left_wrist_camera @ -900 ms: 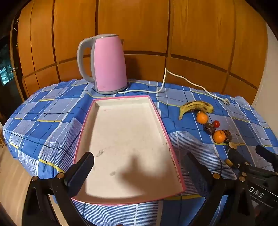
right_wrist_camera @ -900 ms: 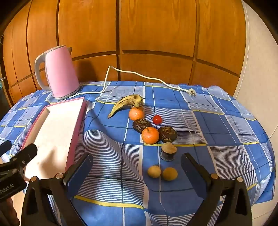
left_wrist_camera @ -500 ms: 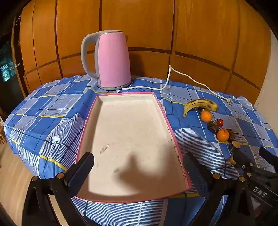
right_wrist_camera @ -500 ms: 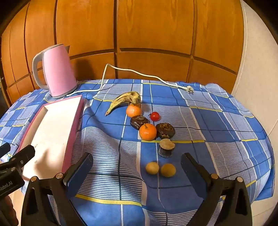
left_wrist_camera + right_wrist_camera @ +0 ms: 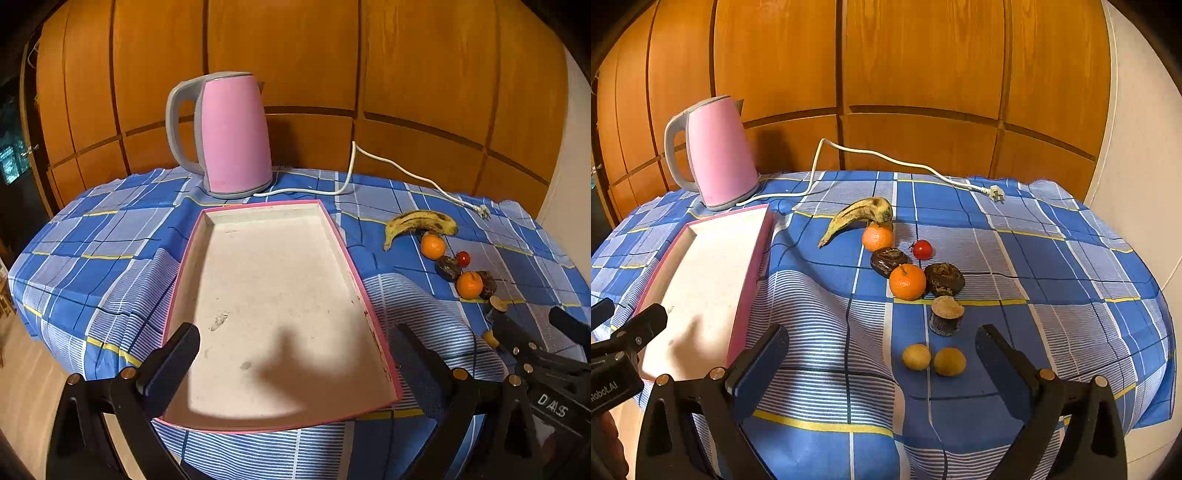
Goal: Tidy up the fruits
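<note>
A pink-rimmed white tray lies empty on the blue checked cloth; it also shows in the right wrist view. To its right lie a banana, two oranges, a red tomato, two dark shrivelled fruits, a cut dark piece and two small yellow-brown fruits. My left gripper is open over the tray's near end. My right gripper is open, just short of the two small fruits.
A pink kettle stands behind the tray, its white cord and plug trailing across the back of the table. Wooden panels rise behind. The cloth is rumpled beside the tray. The table's edge falls away at front and right.
Both grippers have moved forward a little; the tray, kettle and fruits appear slightly nearer. Nothing on the table has moved. Both grippers stay open.
</note>
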The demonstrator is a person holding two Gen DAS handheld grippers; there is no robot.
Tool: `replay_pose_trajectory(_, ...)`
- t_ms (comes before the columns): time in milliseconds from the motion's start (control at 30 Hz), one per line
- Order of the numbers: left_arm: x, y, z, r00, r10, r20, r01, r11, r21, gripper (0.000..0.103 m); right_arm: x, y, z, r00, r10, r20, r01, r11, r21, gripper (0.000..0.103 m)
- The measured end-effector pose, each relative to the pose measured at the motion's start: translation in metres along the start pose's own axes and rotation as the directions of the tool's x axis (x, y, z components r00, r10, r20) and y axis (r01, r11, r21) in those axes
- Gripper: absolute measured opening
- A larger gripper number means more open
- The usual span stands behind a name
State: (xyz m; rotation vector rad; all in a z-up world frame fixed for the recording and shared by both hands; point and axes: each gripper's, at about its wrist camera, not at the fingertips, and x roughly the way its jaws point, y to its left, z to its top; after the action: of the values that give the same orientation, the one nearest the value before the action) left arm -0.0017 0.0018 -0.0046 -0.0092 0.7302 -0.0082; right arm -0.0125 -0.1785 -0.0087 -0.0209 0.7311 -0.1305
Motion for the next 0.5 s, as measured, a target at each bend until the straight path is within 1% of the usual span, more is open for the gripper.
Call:
replay_pose_trajectory(267,-0.0005,0.0012,-0.0012,1.000,-0.005,0.007,0.005,1.000,-0.004,0.103,0.0002,-0.0025,-0.0014,1.000,0.002,0.006,-0.002,1.000,0.008,0.102)
replay_pose_trajectory(500,0.0020,0.0006,-0.0015,1.000,-0.003,-0.009,0.003,1.000,-0.005,0.103,0.0021,-0.0014,-0.0022,1.000,0.006,0.001,-0.006,1.000,0.007,0.102)
